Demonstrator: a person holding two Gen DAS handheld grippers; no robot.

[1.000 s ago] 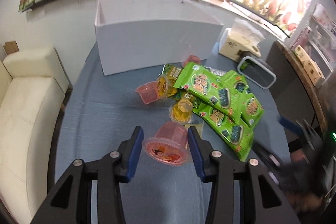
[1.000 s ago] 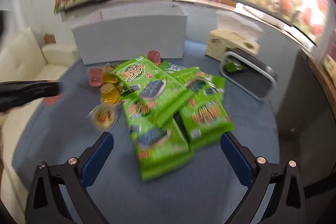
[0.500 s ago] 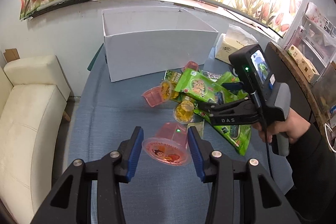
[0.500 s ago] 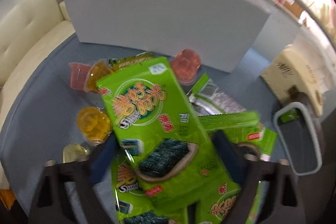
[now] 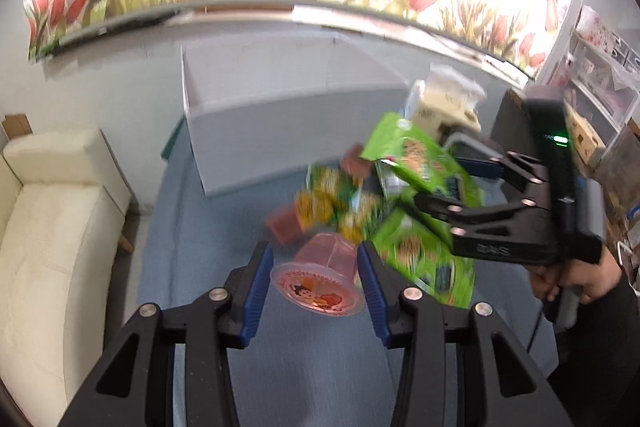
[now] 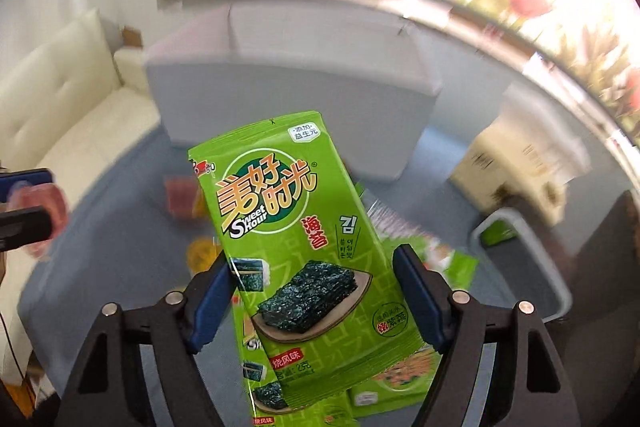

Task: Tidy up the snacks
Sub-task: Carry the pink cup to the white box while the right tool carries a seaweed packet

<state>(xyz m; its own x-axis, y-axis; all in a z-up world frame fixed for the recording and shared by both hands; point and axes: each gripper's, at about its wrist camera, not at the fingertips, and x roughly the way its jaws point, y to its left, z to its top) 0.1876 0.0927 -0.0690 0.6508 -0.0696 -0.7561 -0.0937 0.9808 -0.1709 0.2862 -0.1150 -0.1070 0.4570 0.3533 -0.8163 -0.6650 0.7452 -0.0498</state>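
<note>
A pink jelly cup [image 5: 318,277] is clamped between the blue pads of the left gripper [image 5: 316,281], lid toward the camera, and is held above the blue table [image 5: 192,227]. Over on the right, a green seaweed packet [image 6: 296,243] is gripped between the closing jaws of the right gripper [image 6: 316,291], both pads pressed against its edges, and it is carried clear of the table. From the left wrist view the same packet [image 5: 416,159] is seen lifted in the right gripper [image 5: 460,183], with the person's hand [image 5: 576,277] wrapped round the handle.

Below, more green packets [image 5: 424,263] and a few blurred jelly cups [image 5: 316,207] are left in a loose pile on the table. The white box [image 5: 280,115] is seen beyond the pile, open at the top, toward the wall. A tissue box [image 5: 444,107] is placed just right of it, and a grey tray [image 6: 524,259] is set further right, something green inside. A cream sofa [image 5: 52,227] is seen beside the table on the left.
</note>
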